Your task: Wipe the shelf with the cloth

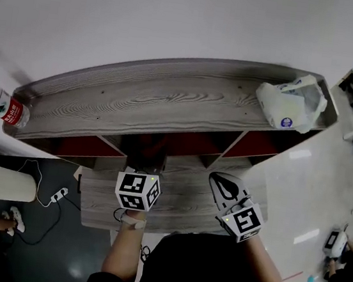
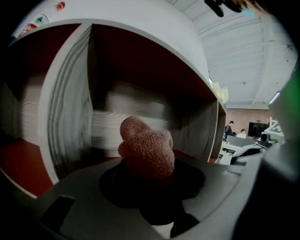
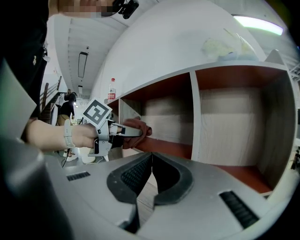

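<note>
The shelf [image 1: 168, 104] has a grey wood-grain top and red-lined compartments below. My left gripper [image 1: 143, 165] reaches into the middle compartment, shut on a bunched reddish-brown cloth [image 2: 147, 150]. In the right gripper view the cloth [image 3: 142, 126] pokes out past the left gripper [image 3: 136, 132] at the compartment's front edge, just above its red floor. An upright divider [image 2: 65, 117] stands to the left of the cloth. My right gripper [image 1: 218, 178] hangs in front of the shelf with nothing in it. Its jaws [image 3: 151, 157] are shut, tips touching.
A water bottle with a red label [image 1: 8, 108] lies at the left end of the shelf top. A white plastic bag [image 1: 291, 104] sits at the right end. Below me is a lower wooden board [image 1: 180, 212]. A white bin [image 1: 0, 182] and a power strip [image 1: 58, 196] are on the floor at left.
</note>
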Tool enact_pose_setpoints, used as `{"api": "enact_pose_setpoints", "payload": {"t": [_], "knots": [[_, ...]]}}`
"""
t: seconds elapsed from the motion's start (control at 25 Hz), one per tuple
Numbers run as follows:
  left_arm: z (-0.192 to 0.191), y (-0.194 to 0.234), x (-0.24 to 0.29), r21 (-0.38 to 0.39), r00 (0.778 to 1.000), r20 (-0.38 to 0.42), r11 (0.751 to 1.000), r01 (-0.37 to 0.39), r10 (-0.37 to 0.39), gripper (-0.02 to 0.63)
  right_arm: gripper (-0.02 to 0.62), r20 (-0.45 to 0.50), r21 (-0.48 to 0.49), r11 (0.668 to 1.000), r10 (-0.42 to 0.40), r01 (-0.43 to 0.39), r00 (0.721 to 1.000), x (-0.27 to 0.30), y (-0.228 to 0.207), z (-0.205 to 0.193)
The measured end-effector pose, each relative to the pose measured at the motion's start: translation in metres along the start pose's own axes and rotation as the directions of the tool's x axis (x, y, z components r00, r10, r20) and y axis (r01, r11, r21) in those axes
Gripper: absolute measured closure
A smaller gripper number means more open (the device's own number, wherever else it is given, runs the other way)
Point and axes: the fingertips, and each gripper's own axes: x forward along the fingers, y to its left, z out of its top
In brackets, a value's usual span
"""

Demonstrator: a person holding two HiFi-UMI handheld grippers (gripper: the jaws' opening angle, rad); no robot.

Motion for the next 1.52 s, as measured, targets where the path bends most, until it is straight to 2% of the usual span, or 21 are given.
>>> {"api": "enact_pose_setpoints", "payload": {"t": [0.28,0.48,0.84,0.92,1.0,1.08,1.24,1.52], "knots": [[0.004,0.009,0.026,0.023,0.998,-0.025,0.998,-0.052,0.052,0.417,0.598,-0.004,-0.028,0.997,0.067,-0.067,0.998,0.016,-0.004,0.01],[0.006,0.013,0.023,0.001,0.997,-0.023,0.997,-0.072,0.072,0.314,0.598,-0.007,-0.041,0.994,0.102,-0.102,0.995,0.02,-0.006,0.008],[0.002,0.036,-0.007,0.018,0.976,-0.03,0.977,-0.213,0.214,0.301,0.598,-0.011,-0.039,0.991,0.126,-0.126,0.992,0.018,-0.007,0.003],[-0.005,0.042,-0.008,0.023,0.97,-0.063,0.972,-0.233,0.234,0.329,0.598,-0.014,-0.037,0.991,0.124,-0.125,0.992,0.015,-0.008,0.001],[-0.009,0.045,-0.007,0.037,0.964,-0.081,0.967,-0.251,0.253,0.445,0.598,-0.011,-0.033,0.993,0.117,-0.118,0.993,0.012,-0.01,-0.001],[-0.012,0.046,-0.004,0.07,0.96,-0.09,0.963,-0.259,0.264,0.476,0.597,-0.012,-0.032,0.994,0.108,-0.109,0.994,0.008,-0.012,-0.002],[-0.019,0.036,0.008,0.085,0.968,-0.118,0.973,-0.213,0.222,0.505,0.598,-0.029,-0.034,0.995,0.088,-0.089,0.996,-0.001,-0.019,-0.006],[-0.022,0.009,0.03,0.101,0.975,-0.15,0.984,-0.149,0.163,0.511,0.598,-0.047,-0.031,0.998,0.048,-0.05,0.998,-0.014,-0.031,-0.015]]}}
